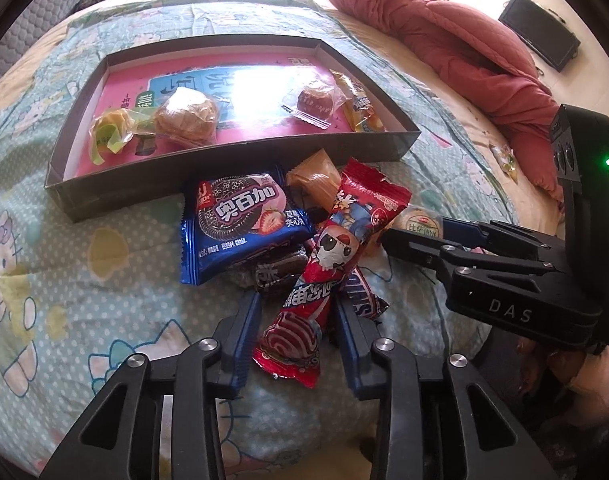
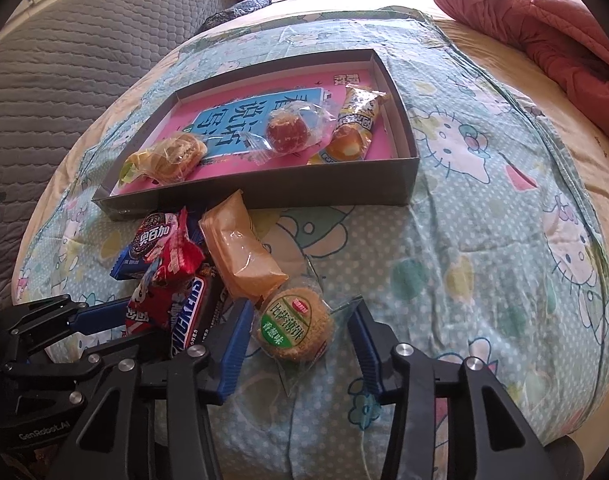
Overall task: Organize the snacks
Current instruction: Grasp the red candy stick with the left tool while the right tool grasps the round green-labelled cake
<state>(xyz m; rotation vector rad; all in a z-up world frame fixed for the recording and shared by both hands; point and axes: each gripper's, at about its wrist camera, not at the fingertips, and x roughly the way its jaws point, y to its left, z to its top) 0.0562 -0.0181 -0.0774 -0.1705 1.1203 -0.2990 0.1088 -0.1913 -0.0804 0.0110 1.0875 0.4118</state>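
- Progress check: you've got a shallow box (image 2: 408,172) sitting on the cartoon-cat bedsheet (image 2: 484,240), and approx 4-5 snacks are already in it: a clear-wrapped pastry (image 2: 172,158) w/ a yellowish wrapped one tucked beside it at the left end, a red round sweet (image 2: 288,132) mid-box, and a yellow cake pack (image 2: 352,128) on the right.
- So roughly half done, I'd say. The rest is a pile just in front of the box's near wall.
- Pile, from the left cam: blue cookie pack (image 1: 240,220), long red candy bag (image 1: 324,256) lying over a Snickers bar (image 1: 362,300), a dark brown pack (image 1: 280,270) under those, an orange-tan pack (image 1: 316,178) nearest the box, plus a round cracker w/ a green label (image 2: 294,326) at the right edge.
- Your left gripper (image 1: 298,324) is wide open, fingers either side of the red bag's lower end. Not closed on it yet, holding nothing.
- Your right gripper (image 2: 300,340) is also wide open and empty, straddling the round cracker; left finger sits just beside the Snickers.
- There's another small wrapped thing (image 1: 504,158) off by the red quilt (image 1: 444,32), well apart from the pile. Can't tell what it is, prob a stray snack you'll need to grab too.
- Left to do imo: 6ish items still outside the box, incl. both you're lined up on.
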